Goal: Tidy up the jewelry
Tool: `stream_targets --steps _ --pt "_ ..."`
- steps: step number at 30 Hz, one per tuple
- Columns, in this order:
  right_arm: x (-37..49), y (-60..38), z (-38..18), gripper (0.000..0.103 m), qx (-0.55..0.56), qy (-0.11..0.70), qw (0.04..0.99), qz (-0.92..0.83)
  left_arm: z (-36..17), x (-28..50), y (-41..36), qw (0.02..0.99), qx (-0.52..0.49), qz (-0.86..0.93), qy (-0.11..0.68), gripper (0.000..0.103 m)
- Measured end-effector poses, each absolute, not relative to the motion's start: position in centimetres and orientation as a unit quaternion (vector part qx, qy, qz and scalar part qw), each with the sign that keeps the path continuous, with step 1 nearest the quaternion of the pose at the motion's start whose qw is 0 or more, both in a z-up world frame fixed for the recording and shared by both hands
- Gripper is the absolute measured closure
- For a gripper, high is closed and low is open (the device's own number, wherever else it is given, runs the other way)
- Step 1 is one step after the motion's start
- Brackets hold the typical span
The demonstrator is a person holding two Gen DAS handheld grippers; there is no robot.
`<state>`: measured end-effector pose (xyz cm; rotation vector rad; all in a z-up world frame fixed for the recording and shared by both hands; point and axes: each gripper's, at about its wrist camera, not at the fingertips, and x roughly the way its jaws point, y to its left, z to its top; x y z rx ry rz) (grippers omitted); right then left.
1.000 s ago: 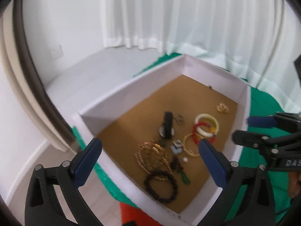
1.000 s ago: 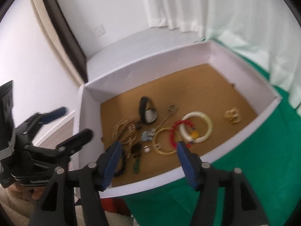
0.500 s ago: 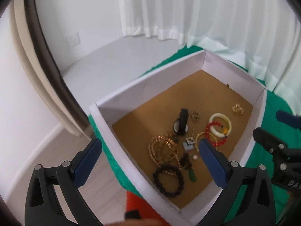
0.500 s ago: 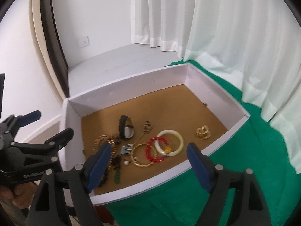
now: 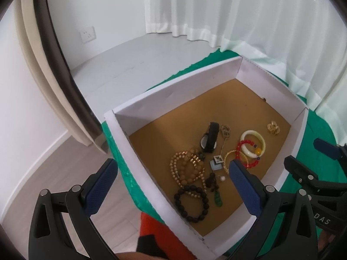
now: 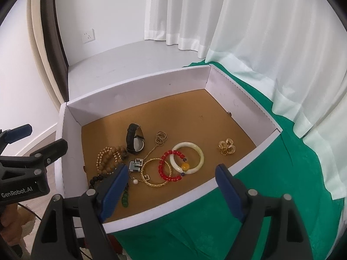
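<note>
Blue-padded tools (image 6: 170,187) wide, empty

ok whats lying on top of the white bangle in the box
A red bead bracelet overlaps the white bangle at its near-left edge, an amber bead resting on the rim. What lies under that overlap is covered.
</note>
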<state>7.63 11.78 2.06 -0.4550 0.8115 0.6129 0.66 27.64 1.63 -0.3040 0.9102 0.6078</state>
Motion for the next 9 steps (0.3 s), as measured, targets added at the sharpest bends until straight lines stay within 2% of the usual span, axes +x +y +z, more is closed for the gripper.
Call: stream_targets --steps 9 --pt "7.62 11.38 1.74 0.019 -0.211 0.389 0.848 0.291 1.83 0.18 27.42 0.852 -0.149 0.287 0.411 0.001"
